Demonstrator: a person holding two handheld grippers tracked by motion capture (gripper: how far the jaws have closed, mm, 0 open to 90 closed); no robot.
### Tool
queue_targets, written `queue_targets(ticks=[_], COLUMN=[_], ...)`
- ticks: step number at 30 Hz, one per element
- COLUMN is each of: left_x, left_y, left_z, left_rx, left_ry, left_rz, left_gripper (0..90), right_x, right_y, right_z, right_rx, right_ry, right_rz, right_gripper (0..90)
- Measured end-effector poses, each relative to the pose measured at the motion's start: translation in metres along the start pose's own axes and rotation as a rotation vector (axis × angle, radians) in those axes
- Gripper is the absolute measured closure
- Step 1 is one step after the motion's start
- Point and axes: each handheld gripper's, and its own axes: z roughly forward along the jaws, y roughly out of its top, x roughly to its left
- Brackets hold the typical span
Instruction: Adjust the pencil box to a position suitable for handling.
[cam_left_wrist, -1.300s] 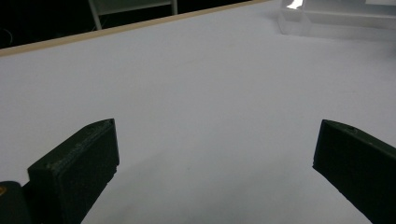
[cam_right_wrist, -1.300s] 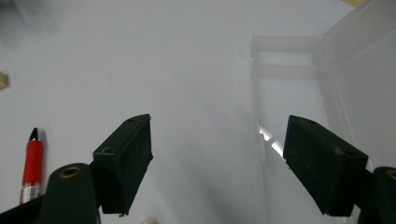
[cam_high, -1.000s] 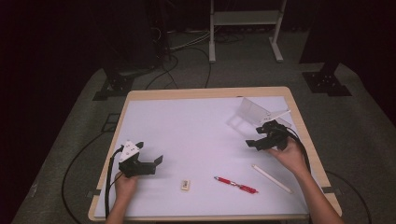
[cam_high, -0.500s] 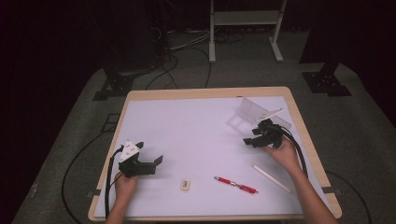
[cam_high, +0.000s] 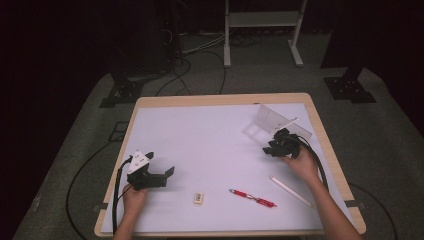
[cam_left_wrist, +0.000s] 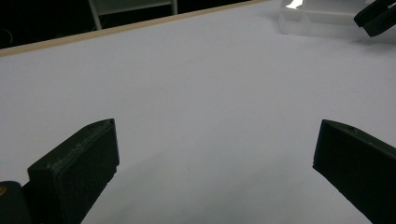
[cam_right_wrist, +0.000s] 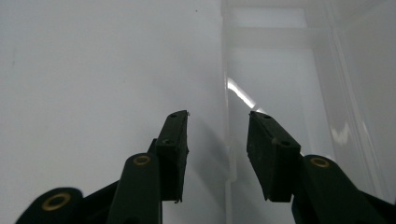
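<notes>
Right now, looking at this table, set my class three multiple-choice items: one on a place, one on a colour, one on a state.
1. Where does the eraser lie?
A. Between the left gripper and the pen
B. Inside the clear box
C. On the floor

2. What colour is the pen?
A. Blue
B. Red
C. Green

3. How do the right gripper's jaws stand at the clear box?
A. Clamped shut on the pen
B. Wide apart, far from the box
C. One on each side of the box's wall, a gap still showing

Answers: 1 A, the high view shows it on the table between those two. 2 B, its barrel is red. 3 C, the right gripper view shows the wall between the jaws, which have just been closing.
</notes>
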Motion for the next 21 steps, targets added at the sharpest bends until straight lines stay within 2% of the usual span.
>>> queue_targets(ticks=[7,8,14,21], left_x=[-0.0001,0.0,0.0,-0.0001], left_y=[0.0001,0.0,0.0,0.0], left_z=[-0.0001,0.0,-0.0001,-0.0001], left_rx=[0.003,0.001,0.002,0.001], left_ry=[0.0,0.0,0.0,-0.001], left_rz=[0.001,0.0,0.002,0.001], left_gripper=[0.0,0.0,0.0,0.0], right_x=[0.0002,-0.0002,-0.0014,-0.0006], right_y=[-0.0007,-0.001,-0.0021,-0.0023], right_z=[0.0042,0.0055,0.0092,0.0101], right_rx=[0.023,0.029,0.027,0.024], right_ry=[-0.022,-0.029,-0.022,-0.041], right_rz=[-0.012,-0.028,-0.027,-0.035], right_gripper=[67.4,71.3,80.3,84.6])
